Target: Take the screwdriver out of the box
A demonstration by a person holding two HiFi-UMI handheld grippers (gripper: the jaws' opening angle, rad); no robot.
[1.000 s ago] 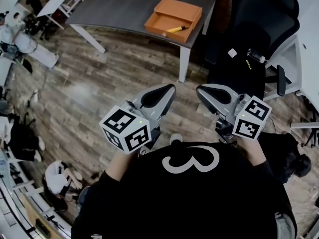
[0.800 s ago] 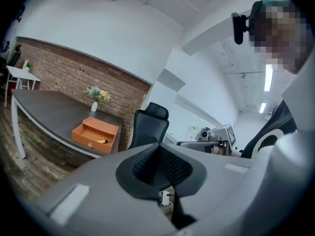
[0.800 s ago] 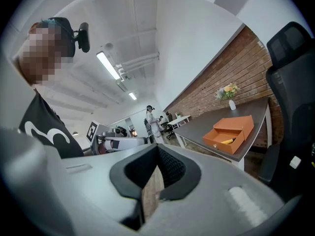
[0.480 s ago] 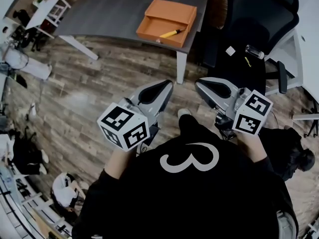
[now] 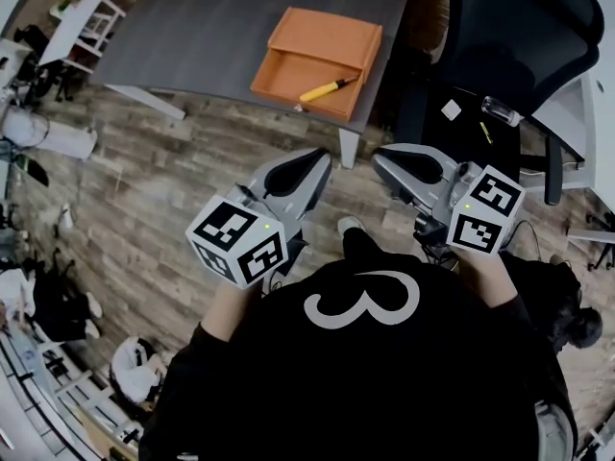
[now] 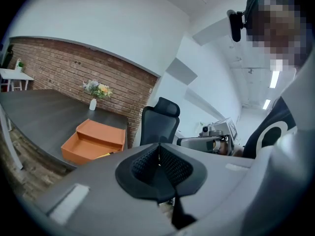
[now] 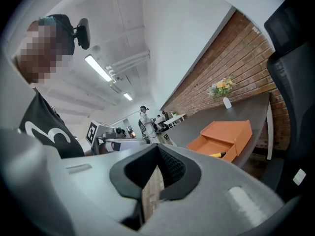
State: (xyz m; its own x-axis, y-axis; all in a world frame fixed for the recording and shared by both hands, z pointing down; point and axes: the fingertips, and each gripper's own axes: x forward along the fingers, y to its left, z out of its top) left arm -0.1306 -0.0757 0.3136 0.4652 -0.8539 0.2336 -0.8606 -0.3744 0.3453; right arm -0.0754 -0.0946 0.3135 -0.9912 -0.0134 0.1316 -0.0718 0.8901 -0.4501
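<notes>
- left gripper (image 6: 158,150): pads pressed together, nothing between them.
- right gripper (image 7: 157,151): pads meet at the tips, only floor showing through the slit below, so it is empty too.
- the screwdriver (image 5: 327,88) lies slanted in the open tray of the box (image 5: 327,36), top centre of the head view, on the table (image 5: 202,36) beside a chair (image 5: 519,27) at upper right.
- task looks not yet begun: no jaw is near the box. reaching it, opening a jaw, gripping the screwdriver and lifting it out are all left.
- both grippers sit side by side mid-frame in front of the person's chest. their noses point up-frame toward the table and tip slightly down, over bare floor and well apart from the box.
</notes>
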